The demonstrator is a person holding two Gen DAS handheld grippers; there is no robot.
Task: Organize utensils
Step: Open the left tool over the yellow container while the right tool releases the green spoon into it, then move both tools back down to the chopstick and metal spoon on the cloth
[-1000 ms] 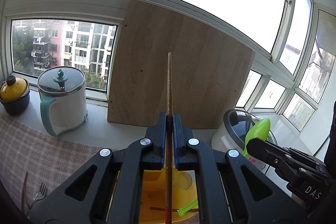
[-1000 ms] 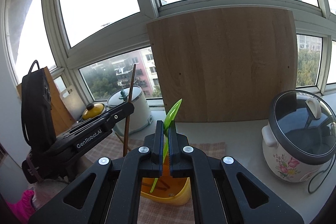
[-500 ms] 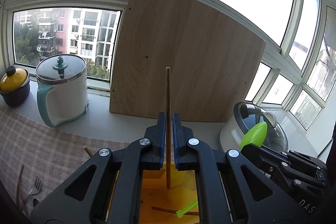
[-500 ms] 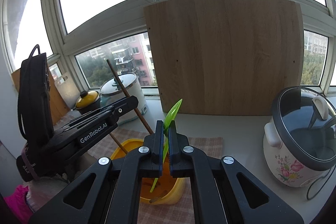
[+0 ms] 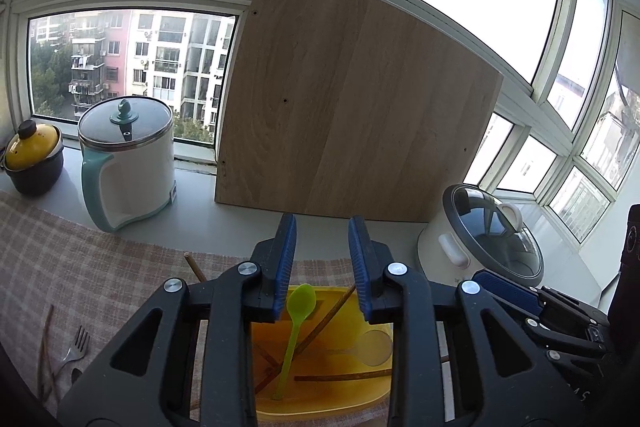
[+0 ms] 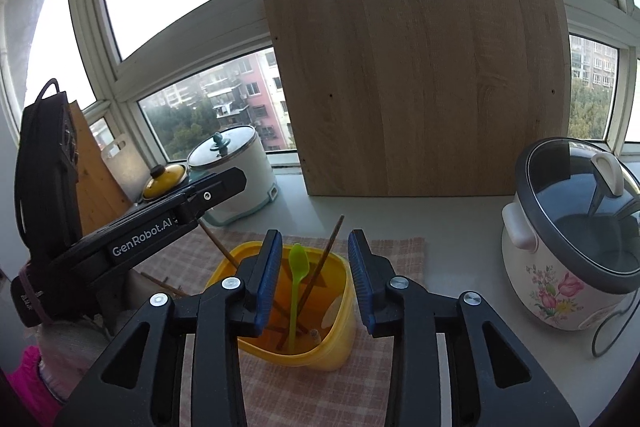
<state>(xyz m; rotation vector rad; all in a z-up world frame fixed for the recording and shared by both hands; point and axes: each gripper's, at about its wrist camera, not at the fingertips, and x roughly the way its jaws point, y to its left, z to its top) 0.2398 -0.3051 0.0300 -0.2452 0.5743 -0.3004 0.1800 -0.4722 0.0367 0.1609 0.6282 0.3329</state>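
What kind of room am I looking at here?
Most likely a home kitchen counter in a windowed balcony. A flowered rice cooker and an electric pot stand on the sill, and a yellow container on a checked cloth holds a green spoon and chopsticks.

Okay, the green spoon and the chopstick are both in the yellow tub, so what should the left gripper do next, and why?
Probably lift the left gripper clear of the yellow plastic tub and swing toward the metal fork on the checked cloth. Its jaws are opening with nothing between them, the green plastic spoon and wooden chopstick stand in the tub, and the fork lies outside.
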